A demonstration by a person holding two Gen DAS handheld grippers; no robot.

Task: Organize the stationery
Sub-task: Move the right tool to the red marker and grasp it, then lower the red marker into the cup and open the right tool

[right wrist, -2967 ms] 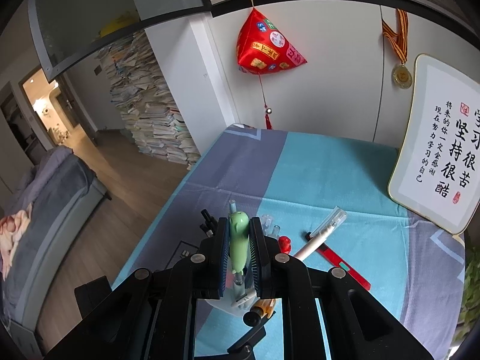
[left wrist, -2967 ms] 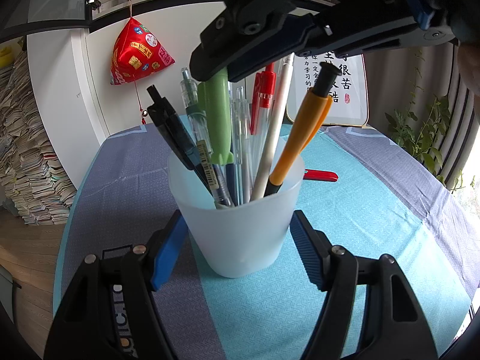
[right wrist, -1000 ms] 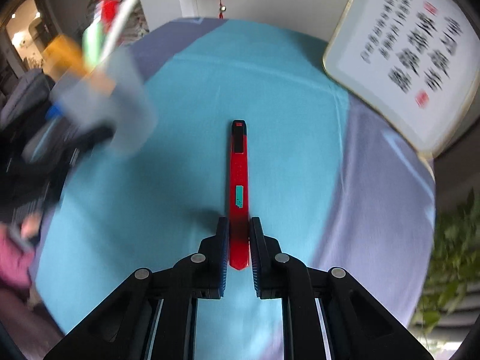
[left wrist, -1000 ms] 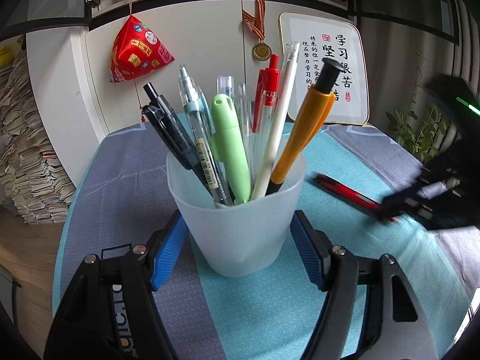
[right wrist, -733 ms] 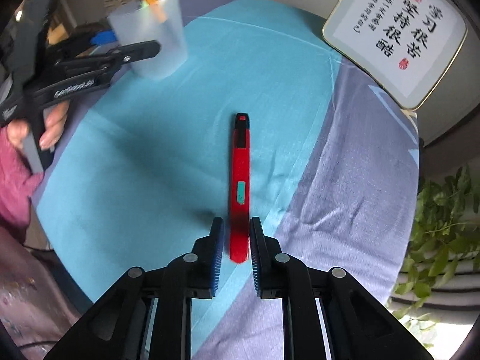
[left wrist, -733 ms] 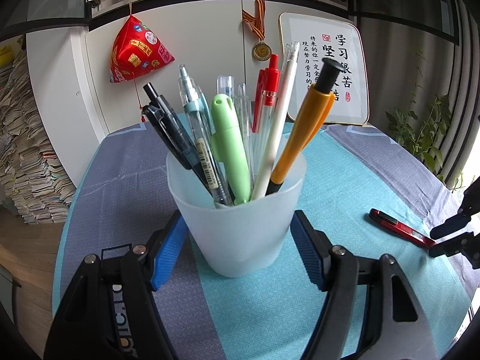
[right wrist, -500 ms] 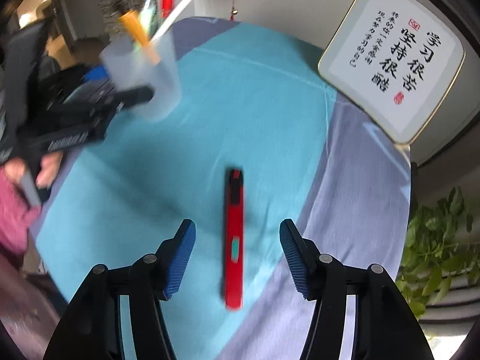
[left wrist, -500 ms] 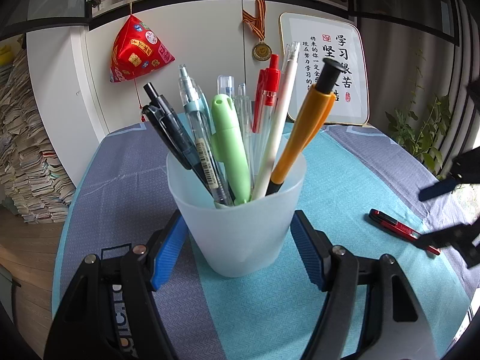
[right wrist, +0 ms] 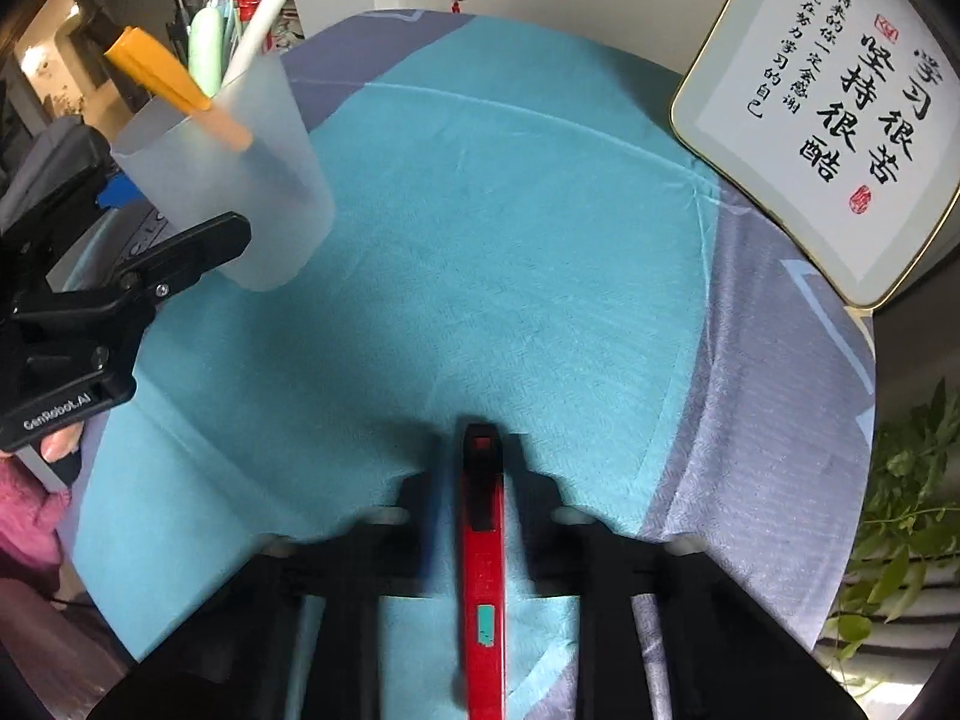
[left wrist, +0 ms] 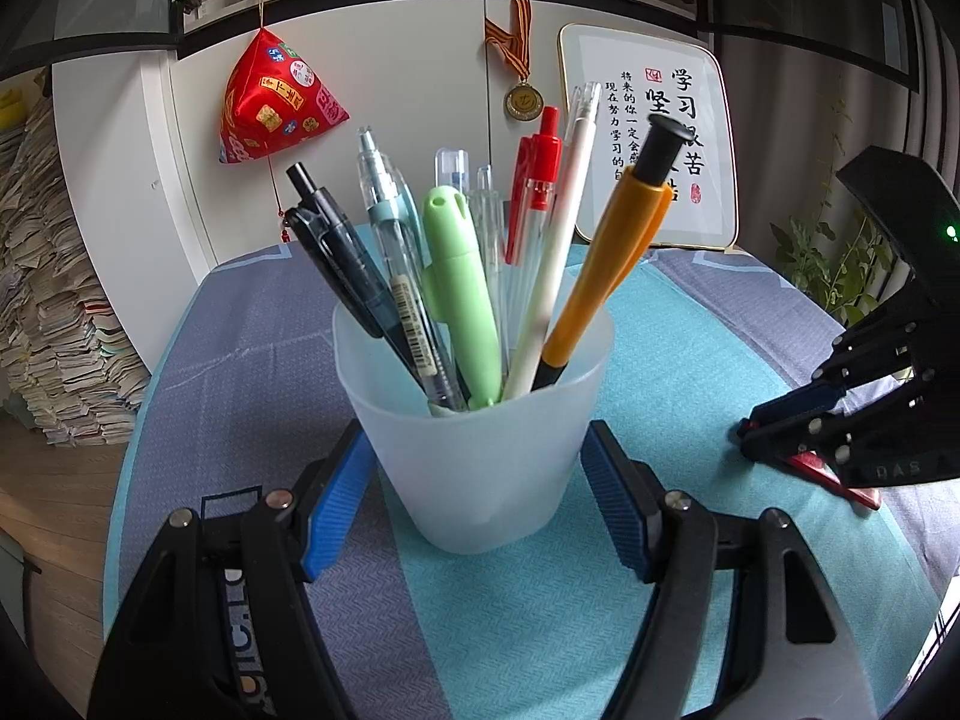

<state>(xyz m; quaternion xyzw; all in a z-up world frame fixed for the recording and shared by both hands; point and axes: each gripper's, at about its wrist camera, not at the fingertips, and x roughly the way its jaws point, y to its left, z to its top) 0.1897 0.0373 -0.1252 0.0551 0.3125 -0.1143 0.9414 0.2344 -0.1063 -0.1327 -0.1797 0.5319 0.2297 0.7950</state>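
A frosted plastic cup (left wrist: 474,420) stands on the tablecloth, holding several pens, among them a green one (left wrist: 462,294) and an orange one (left wrist: 606,276). My left gripper (left wrist: 474,498) is open around the cup's base, its blue pads close to both sides. The cup also shows in the right wrist view (right wrist: 228,180). A red utility knife (right wrist: 483,564) lies flat on the cloth. My right gripper (right wrist: 477,480) is open and straddles the knife, its fingers motion-blurred on either side. In the left wrist view the right gripper (left wrist: 780,438) sits low over the knife's red end (left wrist: 840,483).
A round table wears a teal and grey cloth (right wrist: 510,228). A framed calligraphy board (right wrist: 834,96) leans on the wall at the back right. A plant (right wrist: 900,516) stands past the table's right edge. A red ornament (left wrist: 273,102) hangs on the cabinet.
My right gripper let go of the red knife on the cloth, opened wide, and has now come down around it again. The left gripper and cup have not moved.
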